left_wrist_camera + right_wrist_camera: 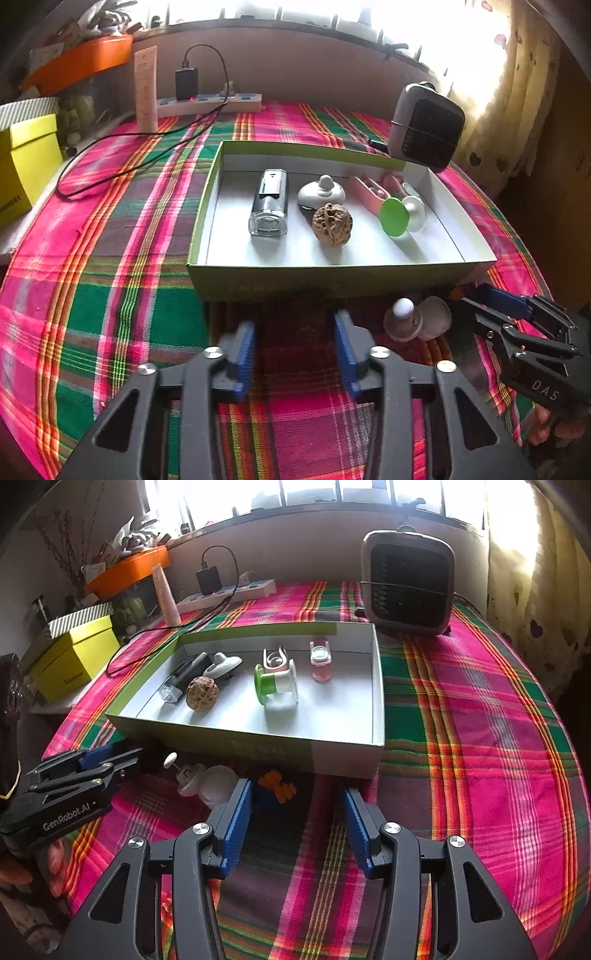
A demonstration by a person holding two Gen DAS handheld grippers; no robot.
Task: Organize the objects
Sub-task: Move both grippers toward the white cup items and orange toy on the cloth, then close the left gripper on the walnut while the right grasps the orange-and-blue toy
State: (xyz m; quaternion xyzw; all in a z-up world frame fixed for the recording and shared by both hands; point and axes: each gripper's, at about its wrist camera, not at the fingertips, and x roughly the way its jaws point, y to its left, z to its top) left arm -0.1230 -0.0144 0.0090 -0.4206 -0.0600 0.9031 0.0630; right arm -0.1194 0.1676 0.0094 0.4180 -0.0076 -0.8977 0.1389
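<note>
Nearest the left wrist camera, the left gripper (295,354) stands spread and empty over the plaid tablecloth (110,295), its blue pads well apart. At about two o'clock from it, a small white bottle-like piece (417,319) lies on its side just outside the front wall of the green box (332,284) — judged light, hard and smooth, so prone to roll or slip; the narrow neck behind its round cap looks the surest hold. Inside the box lie a clear-ended black device (269,203), a walnut (331,223) and a green-ended spool (400,216). The right gripper (495,306) enters at three o'clock; whether it is parted I cannot tell here. In the right wrist view, the right gripper (297,819) is spread and empty. The white piece (207,782) lies at ten o'clock, and a small orange object (279,784) — shape unclear — just ahead at twelve.
</note>
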